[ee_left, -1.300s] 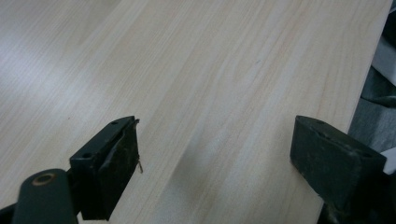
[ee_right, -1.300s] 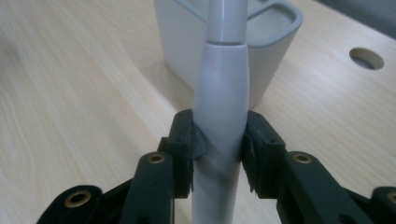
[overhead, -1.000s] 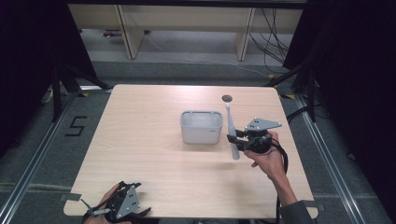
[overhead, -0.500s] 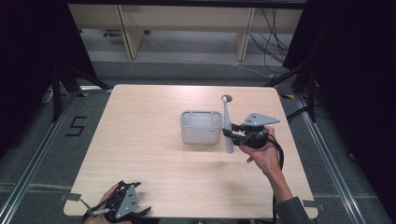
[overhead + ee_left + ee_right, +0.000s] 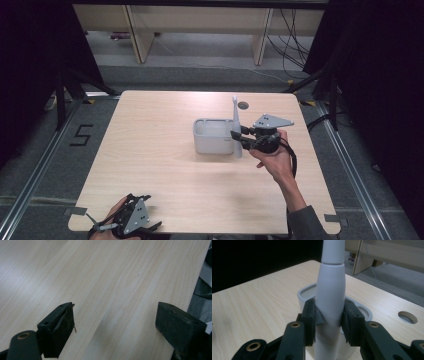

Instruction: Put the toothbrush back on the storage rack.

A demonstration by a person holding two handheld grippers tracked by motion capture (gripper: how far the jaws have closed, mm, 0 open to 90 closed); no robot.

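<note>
One-handed work at a pale wooden table (image 5: pixel 150 165): holding a single white brush-like handle (image 5: pixel 235 116) upright in the right gripper (image 5: pixel 329 321), jaws clamping on its thick lower part from both sides. Carrying it with the long axis running straight up and down, the narrow end pointing at the ceiling and the blunt end hanging just above the tabletop. Hovering just to the right of a grey rectangular tub (image 5: pixel 212 145), at the tub's right wall, near the middle of the table; in the right gripper view, seeing the tub's rim (image 5: pixel 305 293) directly behind the handle. Judging the coming move as a short shift leftward over that rim and then a lowering, blunt end first, so needing to keep the handle vertical and clear of the wall. Hard to tell whether the handle is touching the tub's outer wall or standing a hair off it.

Resting the left gripper (image 5: pixel 115 320) at the near left corner of the table, well apart from the tub, jaws standing wide with nothing but bare wood between them. Putting the right hand far nearer to the tub than the left.

Counting: one white handle, one grey tub, two grippers, one small round hole (image 5: pixel 243 105) in the tabletop beyond the tub.
</note>
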